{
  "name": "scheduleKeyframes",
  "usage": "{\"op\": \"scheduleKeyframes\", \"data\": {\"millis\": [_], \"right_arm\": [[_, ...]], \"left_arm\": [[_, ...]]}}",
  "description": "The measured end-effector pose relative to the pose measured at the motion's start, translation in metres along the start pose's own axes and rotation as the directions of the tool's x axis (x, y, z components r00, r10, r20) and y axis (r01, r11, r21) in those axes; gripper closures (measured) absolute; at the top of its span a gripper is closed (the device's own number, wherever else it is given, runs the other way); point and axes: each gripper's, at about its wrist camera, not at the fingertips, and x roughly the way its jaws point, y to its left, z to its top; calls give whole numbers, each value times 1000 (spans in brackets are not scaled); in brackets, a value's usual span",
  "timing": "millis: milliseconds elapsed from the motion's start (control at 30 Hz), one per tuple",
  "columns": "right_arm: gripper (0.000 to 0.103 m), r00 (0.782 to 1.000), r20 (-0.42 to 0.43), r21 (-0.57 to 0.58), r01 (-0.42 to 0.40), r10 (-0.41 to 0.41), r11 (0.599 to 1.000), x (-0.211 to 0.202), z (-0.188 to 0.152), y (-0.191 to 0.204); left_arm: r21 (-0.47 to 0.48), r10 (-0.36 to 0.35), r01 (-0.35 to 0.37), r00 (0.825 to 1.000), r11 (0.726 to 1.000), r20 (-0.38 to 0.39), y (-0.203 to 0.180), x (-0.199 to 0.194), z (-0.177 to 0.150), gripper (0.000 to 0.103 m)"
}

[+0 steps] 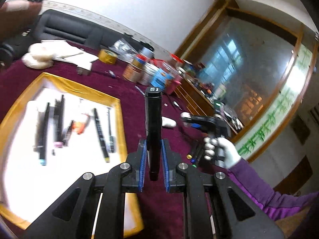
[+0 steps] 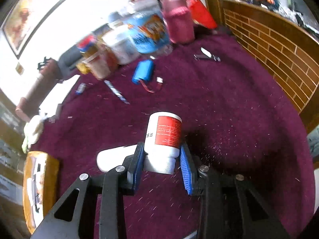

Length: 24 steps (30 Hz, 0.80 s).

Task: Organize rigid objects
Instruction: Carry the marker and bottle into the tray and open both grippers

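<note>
A: Left claw [image 1: 153,153], bottom centre of the left wrist view: blue pads clamped on a black marker [image 1: 153,123]. Marker stands upright between the pads, cap end up, label reads "120". Clear of the counter.

B: Right claw [image 2: 161,159]?

A: Bottom centre of its own view, jaws on a white bottle with a red label [image 2: 164,137]. Left pad touches the bottle body; right pad looks close against it, but I can't confirm full contact. Cap end points toward the camera. Bottle appears lifted off the maroon counter [image 2: 229,119], judging by the shadow to its right.

B: So which step?

A: Transport, I'd say. Both claws loaded, nothing placed yet. A yellow-rimmed tray [image 1: 119,107] sits left of the marker in the left view, already holding several pens and markers side by side. Likely home for the marker.

B: And the bottle?

A: Less clear. A second white bottle [image 2: 113,157] lies on the counter just left of the right claw. Farther up: blue battery pack [image 2: 144,71] with red leads, then a cluster of jars and cans [image 2: 139,33] at the top of the frame. Bottle probably belongs with that cluster.

B: Next move?

A: Left: swing over the tray, tip the marker flat, align it parallel to the others, then release. Right: carry to the far group, set it upright. The frame is motion-blurred, so slow down before release.
</note>
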Motion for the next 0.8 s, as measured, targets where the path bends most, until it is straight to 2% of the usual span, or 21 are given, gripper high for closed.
{"op": "scheduleKeyframes", "data": {"millis": [167, 300, 433, 533, 667, 800], "right_arm": [[72, 986, -27, -66, -166, 164, 984, -29, -19, 40], [72, 954, -90, -146, -297, 286, 944, -34, -45, 96], [72, 905, -193, -214, -416, 379, 884, -28, -77, 159], [72, 873, -269, -256, -471, 406, 844, -18, -104, 200], [72, 850, -350, -299, -499, 393, 814, 0, -135, 243], [72, 852, -378, -333, -490, 362, 806, 10, -157, 264]], "left_arm": [[-57, 54, -53, 998, 997, 31, 31, -31, -3, 91], [-108, 72, -69, 997, 992, 17, 50, -42, -7, 91], [-142, 85, -85, 996, 986, -6, 66, -46, -10, 91], [-155, 100, -105, 994, 982, -39, 74, -40, -9, 91], [-131, 129, -143, 985, 981, -112, 81, -18, -3, 91], [-108, 147, -165, 977, 980, -158, 87, 1, 3, 90]]}}
